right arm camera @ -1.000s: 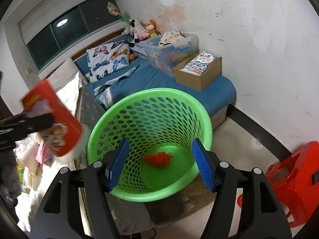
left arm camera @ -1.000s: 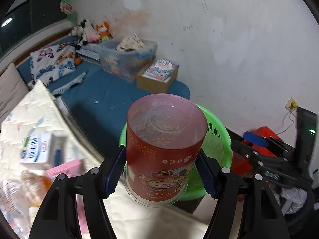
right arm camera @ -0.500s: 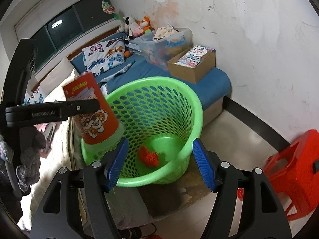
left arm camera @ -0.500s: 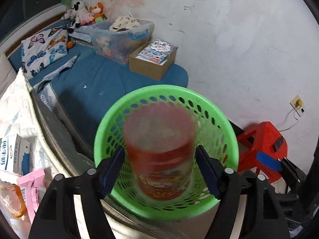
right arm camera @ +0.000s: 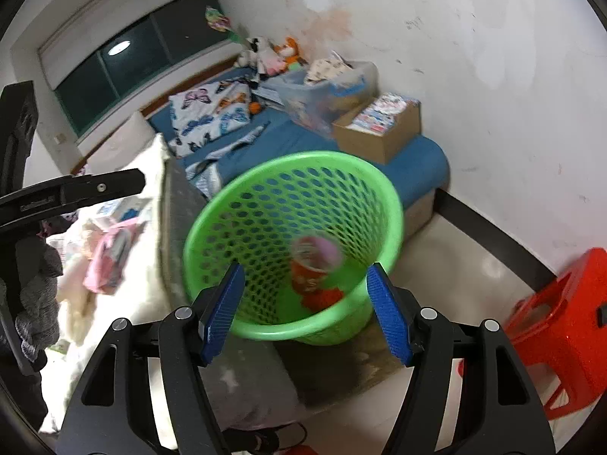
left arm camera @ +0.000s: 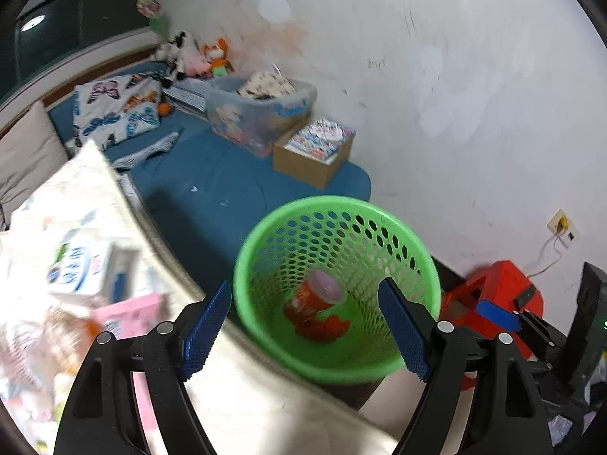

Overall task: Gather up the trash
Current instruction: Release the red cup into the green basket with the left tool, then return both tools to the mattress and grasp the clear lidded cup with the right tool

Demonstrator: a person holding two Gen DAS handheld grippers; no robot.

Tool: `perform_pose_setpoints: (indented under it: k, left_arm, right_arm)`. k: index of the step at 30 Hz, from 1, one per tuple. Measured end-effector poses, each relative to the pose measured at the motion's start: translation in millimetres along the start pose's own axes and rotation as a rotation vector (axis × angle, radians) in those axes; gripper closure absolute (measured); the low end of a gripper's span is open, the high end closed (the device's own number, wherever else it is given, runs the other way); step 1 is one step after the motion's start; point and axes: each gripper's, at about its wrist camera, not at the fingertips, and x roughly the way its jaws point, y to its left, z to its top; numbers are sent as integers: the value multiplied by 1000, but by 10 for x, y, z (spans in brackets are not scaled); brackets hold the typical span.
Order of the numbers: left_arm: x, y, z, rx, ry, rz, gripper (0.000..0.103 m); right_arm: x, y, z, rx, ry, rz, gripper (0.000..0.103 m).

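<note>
The left claw (left arm camera: pixel 305 328) stands wide, its jaws having just been opening, nothing between its blue pads – the red cup (left arm camera: pixel 316 295) lies ahead and below it inside the green basket (left arm camera: pixel 265 235), on a red scrap (left arm camera: pixel 322 328). The right claw (right arm camera: pixel 305 309) is also open and empty, the basket's near rim (right arm camera: pixel 288 331) between its fingers.

The left gripper (left arm camera: pixel 305 328) is held tilted downward, its jaws spread wide after just opening further, with nothing pressed between the blue pads (left arm camera: pixel 206 322). The right gripper (right arm camera: pixel 305 313) is likewise angled down, jaws parted and empty. A grey-gloved hand (right arm camera: pixel 36 299) is seen behind the left gripper.
</note>
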Motion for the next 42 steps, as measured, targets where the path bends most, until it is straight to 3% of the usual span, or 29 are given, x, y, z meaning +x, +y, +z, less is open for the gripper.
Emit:
perform_pose_setpoints:
  k: [9, 21, 33, 42]
  left_arm:
    - [-979, 363, -477, -83, -124, 96, 26]
    - [-1842, 1171, -1430, -267, -163, 286, 25]
    - [-2369, 1889, -2333, -458, -153, 448, 25]
    - [-2483, 2191, -2630, -542, -148, 471, 25]
  right_arm:
    - [-208, 705, -73, -124, -8, 89, 29]
    - [-170, 1650, -220, -249, 32, 218, 26]
    - [65, 2517, -477, -365, 118, 305, 27]
    - [188, 2902, -774, -452, 179, 323, 29]
